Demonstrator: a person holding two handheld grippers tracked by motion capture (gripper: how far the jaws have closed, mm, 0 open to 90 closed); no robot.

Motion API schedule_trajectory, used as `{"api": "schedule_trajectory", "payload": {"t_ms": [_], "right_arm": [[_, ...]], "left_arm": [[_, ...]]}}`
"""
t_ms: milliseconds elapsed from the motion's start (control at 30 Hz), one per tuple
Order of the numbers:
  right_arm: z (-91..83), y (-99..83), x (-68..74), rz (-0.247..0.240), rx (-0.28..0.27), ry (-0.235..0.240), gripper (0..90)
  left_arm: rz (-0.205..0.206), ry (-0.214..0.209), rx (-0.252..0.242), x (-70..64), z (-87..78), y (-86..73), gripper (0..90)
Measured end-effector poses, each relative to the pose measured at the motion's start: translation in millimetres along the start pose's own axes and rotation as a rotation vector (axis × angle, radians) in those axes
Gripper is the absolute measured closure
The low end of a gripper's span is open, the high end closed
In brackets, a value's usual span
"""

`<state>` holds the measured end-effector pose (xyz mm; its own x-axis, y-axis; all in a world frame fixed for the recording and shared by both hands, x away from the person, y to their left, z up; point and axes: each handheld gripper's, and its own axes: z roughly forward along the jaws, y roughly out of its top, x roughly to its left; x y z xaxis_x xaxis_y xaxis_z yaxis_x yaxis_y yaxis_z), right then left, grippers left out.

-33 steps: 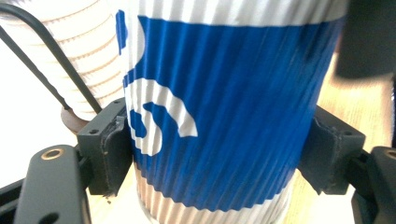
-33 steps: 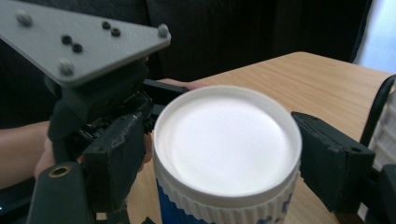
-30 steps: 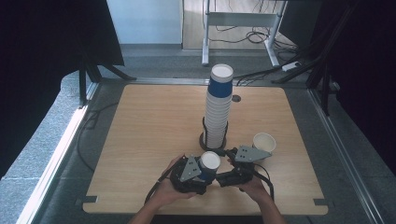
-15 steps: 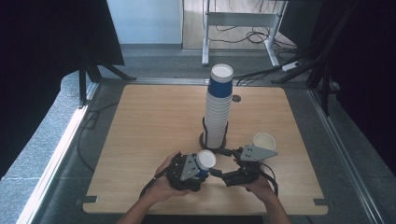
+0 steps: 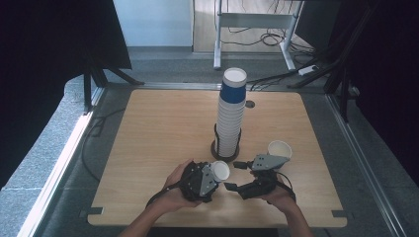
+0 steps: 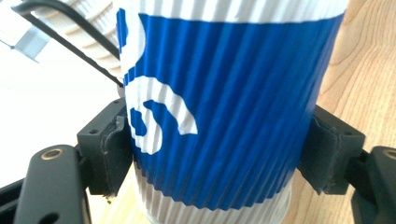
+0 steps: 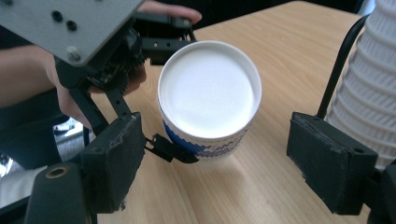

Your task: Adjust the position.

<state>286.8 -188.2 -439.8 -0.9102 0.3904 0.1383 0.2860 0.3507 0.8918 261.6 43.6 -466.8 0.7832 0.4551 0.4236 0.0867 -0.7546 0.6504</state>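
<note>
**Jaws: left clamped on cup, right spread wide and empty**

Left gripper [image 5: 213, 175] jaws closed against both ribbed flanks of blue-and-white paper cup [image 6: 224, 107], firm hold. Right gripper [image 5: 240, 176] jaws wide apart, nothing between them, pads [image 7: 114, 161] flanking empty air.

Held cup seen in high view at near table edge, about 6 o'clock from tall cup stack [image 5: 231, 111], tipped on its side, white flat end [image 5: 220, 171] turned toward 3 o'clock, straight at right gripper. In right gripper view, same cup [image 7: 208, 100] dead ahead at 12 o'clock, round end facing camera, long axis running roughly along right gripper's line of reach, just beyond jaw tips, not touching. Stack and its black wire holder [image 7: 338, 70] at 2 o'clock there.

Second cup [image 5: 279, 149] upright on wooden table [image 5: 163, 123], at 1 o'clock just past right gripper.

Judged: handover or regrasp likely next; right gripper nearest to free end, needing short advance along cup axis, jaws already wide enough to clear rim.
</note>
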Motion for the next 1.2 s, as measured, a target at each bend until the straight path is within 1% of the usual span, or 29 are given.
{"api": "schedule_trajectory", "payload": {"t_ms": [267, 433, 567, 633, 767, 833, 867, 967, 1033, 1067, 1200], "right_arm": [[1.4, -3.0, -1.6, 0.012, 0.039, 0.012, 19.0], [5.5, -4.0, -1.9, 0.016, 0.061, 0.018, 18.0], [9.0, -4.8, -2.2, 0.021, 0.076, 0.015, 17.6], [10.6, -5.1, -2.4, 0.025, 0.081, 0.013, 17.5], [14.6, -6.3, -3.0, 0.030, 0.096, 0.011, 17.4], [16.8, -6.8, -3.2, 0.033, 0.097, 0.006, 17.4], [17.9, -6.9, -3.3, 0.037, 0.098, 0.005, 17.5], [21.7, -7.2, -3.0, 0.038, 0.105, 0.005, 17.6], [23.8, -7.5, -2.9, 0.039, 0.110, 0.007, 17.9], [24.5, -7.6, -2.9, 0.040, 0.113, 0.004, 18.1], [25.6, -8.2, -3.8, 0.045, 0.112, 0.001, 20.4]], "left_arm": [[0.087, 0.048, 0.040, -7.7, 5.3, 5.4, 21.1], [0.128, 0.066, 0.054, -12.2, 8.0, 7.9, 21.1], [0.169, 0.093, 0.063, -16.9, 10.0, 10.0, 21.1], [0.197, 0.102, 0.075, -18.8, 10.3, 11.1, 21.0], [0.214, 0.107, 0.074, -22.4, 11.2, 12.9, 21.0], [0.232, 0.117, 0.078, -24.3, 11.6, 13.9, 21.0], [0.235, 0.123, 0.076, -25.9, 12.2, 14.3, 21.0], [0.290, 0.150, 0.094, -29.3, 12.8, 16.8, 20.9], [0.313, 0.171, 0.100, -31.4, 13.4, 18.2, 20.8], [0.322, 0.176, 0.101, -31.9, 13.3, 19.2, 20.8], [0.330, 0.179, 0.098, -32.8, 12.8, 21.3, 20.7]]}}
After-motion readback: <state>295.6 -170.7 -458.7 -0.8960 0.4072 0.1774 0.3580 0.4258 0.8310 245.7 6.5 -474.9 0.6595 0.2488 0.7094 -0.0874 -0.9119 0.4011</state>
